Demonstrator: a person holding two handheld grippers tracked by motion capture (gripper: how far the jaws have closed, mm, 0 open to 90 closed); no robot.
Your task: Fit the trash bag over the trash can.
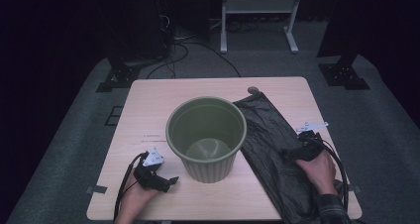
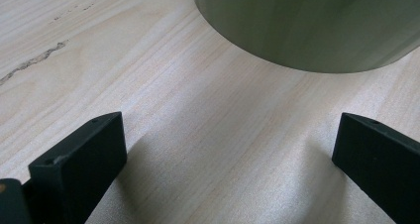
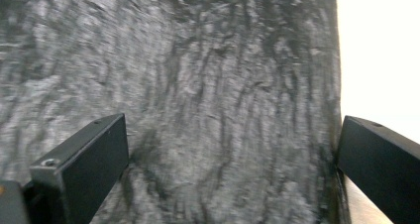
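Near the table's (image 1: 148,92) front edge, the left tool (image 1: 166,181) rests wide open beside the green bin (image 1: 206,135) at the centre. Toward the right edge, the right tool (image 1: 292,153), jaws spread, hovers over the flat black bag (image 1: 270,135). The bag looks about to be picked up; next, the jaws must pinch one layer. The right gripper view shows the bag's crinkles and edge; the high view shows the empty bin.

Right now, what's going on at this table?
A person works with two handheld grippers. The right gripper is open over a crumpled black bin bag lying flat beside a green bin. The left gripper rests open on the wooden table, pointing at the bin's base. Nothing is gripped yet.
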